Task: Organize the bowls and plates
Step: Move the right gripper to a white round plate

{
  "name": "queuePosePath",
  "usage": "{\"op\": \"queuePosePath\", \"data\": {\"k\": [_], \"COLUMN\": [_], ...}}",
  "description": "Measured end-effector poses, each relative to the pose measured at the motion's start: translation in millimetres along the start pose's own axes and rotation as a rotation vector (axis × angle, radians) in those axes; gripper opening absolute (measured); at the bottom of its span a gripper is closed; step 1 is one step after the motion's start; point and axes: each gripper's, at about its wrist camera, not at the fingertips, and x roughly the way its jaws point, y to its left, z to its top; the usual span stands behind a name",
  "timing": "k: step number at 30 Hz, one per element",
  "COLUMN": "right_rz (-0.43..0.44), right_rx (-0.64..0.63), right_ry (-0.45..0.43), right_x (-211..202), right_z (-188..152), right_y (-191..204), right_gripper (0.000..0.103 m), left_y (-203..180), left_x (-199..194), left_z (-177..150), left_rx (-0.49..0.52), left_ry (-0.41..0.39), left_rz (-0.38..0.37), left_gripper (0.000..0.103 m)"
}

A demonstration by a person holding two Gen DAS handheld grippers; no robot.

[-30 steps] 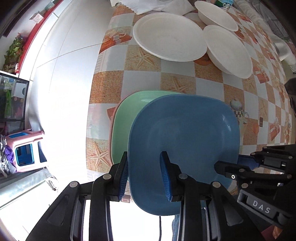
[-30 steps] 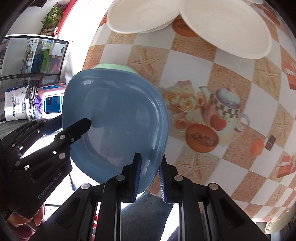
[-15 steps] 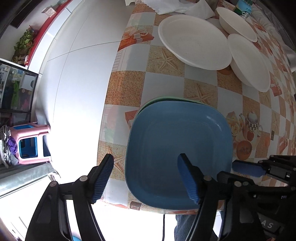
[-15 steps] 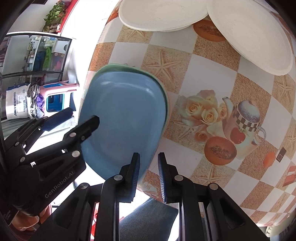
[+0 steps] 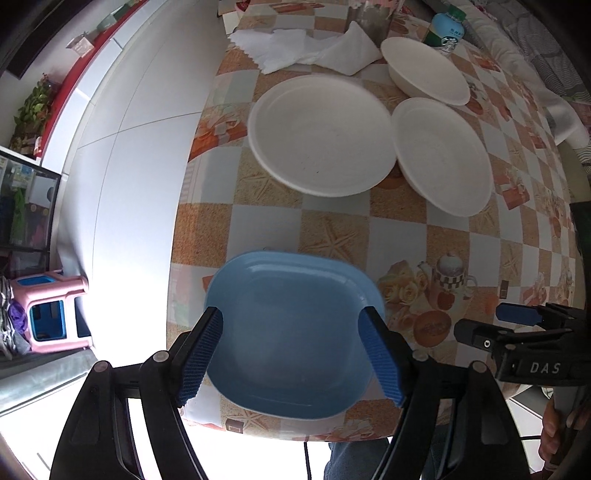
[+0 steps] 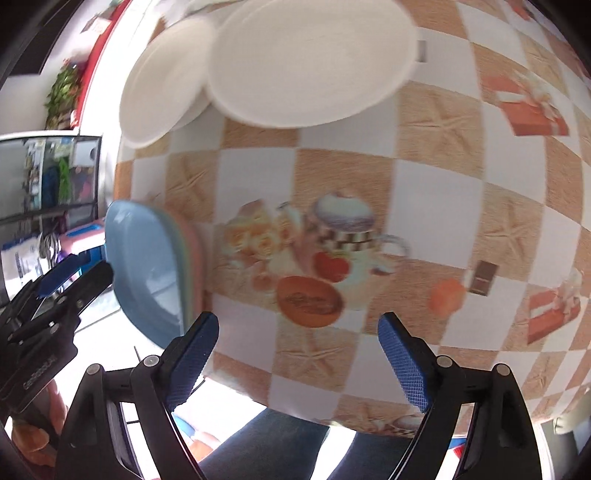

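Note:
A blue square plate (image 5: pixel 291 332) lies on top of a stack at the table's near left corner; the right wrist view shows it (image 6: pixel 144 266) over thin green and pink rims. My left gripper (image 5: pixel 291 354) is open and empty above its near edge. My right gripper (image 6: pixel 295 358) is open and empty over the tablecloth to the right of the stack. A white round plate (image 5: pixel 317 133) and two white bowls (image 5: pixel 441 155) (image 5: pixel 424 70) sit farther back.
The table (image 5: pixel 332 229) has a checked orange and white cloth. White napkins (image 5: pixel 295 48) and a green bottle (image 5: pixel 443 31) are at the far end. A pink stool (image 5: pixel 48 314) stands on the floor at left. The near table edge is just below the stack.
The blue plate was lowered onto the green plate and let go. Both grippers opened and drew back. The right gripper swung to the right, away from the stack.

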Motion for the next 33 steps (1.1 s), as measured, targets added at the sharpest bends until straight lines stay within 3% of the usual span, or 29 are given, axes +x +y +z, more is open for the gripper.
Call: {"op": "queuePosePath", "data": {"k": [11, 22, 33], "right_rz": [-0.03, -0.047, -0.022], "right_rx": [0.112, 0.158, 0.161], "right_ry": [-0.1, -0.152, -0.145], "right_x": [-42, -61, -50], "right_z": [27, 71, 105], "right_y": [-52, -79, -76], "right_gripper": [0.089, 0.089, 0.089], "left_y": [-51, -90, -128], "left_x": [-24, -2, 41], "left_z": [65, 128, 169], "left_rx": [0.088, 0.148, 0.326], "left_ry": [-0.106, -0.151, -0.108], "left_rz": [0.05, 0.113, 0.178], "left_gripper": [0.079, 0.079, 0.079]}}
